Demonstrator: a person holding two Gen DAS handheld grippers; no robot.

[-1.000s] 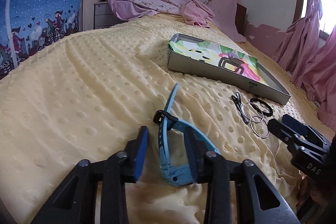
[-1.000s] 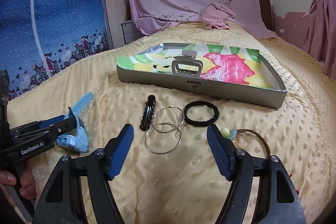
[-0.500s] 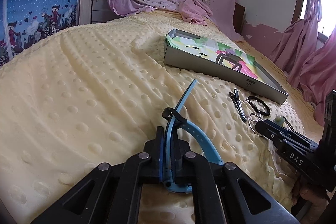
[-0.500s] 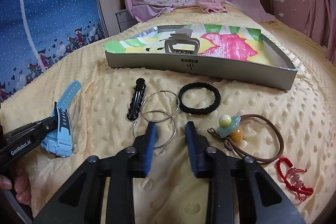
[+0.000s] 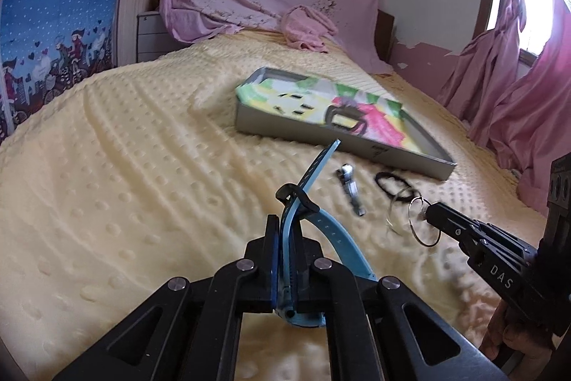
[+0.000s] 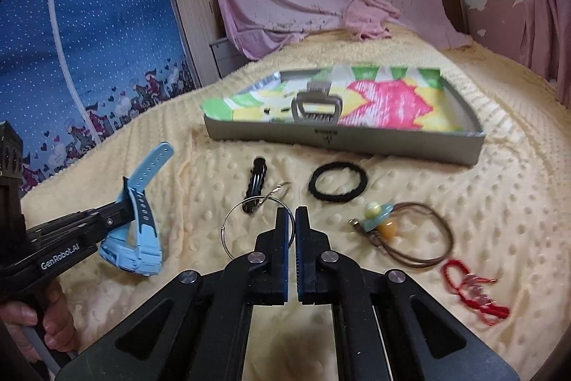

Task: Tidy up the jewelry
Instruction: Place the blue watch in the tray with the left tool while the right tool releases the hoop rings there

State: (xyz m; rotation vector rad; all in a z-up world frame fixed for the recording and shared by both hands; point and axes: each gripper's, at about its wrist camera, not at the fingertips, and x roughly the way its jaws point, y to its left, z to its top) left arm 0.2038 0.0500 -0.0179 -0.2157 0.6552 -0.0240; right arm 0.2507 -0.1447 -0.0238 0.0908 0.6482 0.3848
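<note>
While both grippers are loaded: the box is the shared goal
Left gripper (image 5: 285, 238): pressed together on the blue watch (image 5: 314, 202), strap's long axis pointing to 1 o'clock
Right gripper (image 6: 289, 220): jaws have just closed, pinching the silver hoop rings (image 6: 246, 220)
Box (image 6: 342, 140): at 12 o'clock from the right gripper, 1 o'clock from the left
Nearer hand: the right, judging by both views
Left on bedspread (image 6: 178, 174): black hair tie (image 6: 337, 181), black clip (image 6: 255, 184), beaded brown cord (image 6: 410, 231), red bracelet (image 6: 474, 291)

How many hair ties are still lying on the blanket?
2. A black hair tie lies just in front of the tray. A brown hair tie with beads lies to its right, nearer the camera. None seems hidden.
</note>
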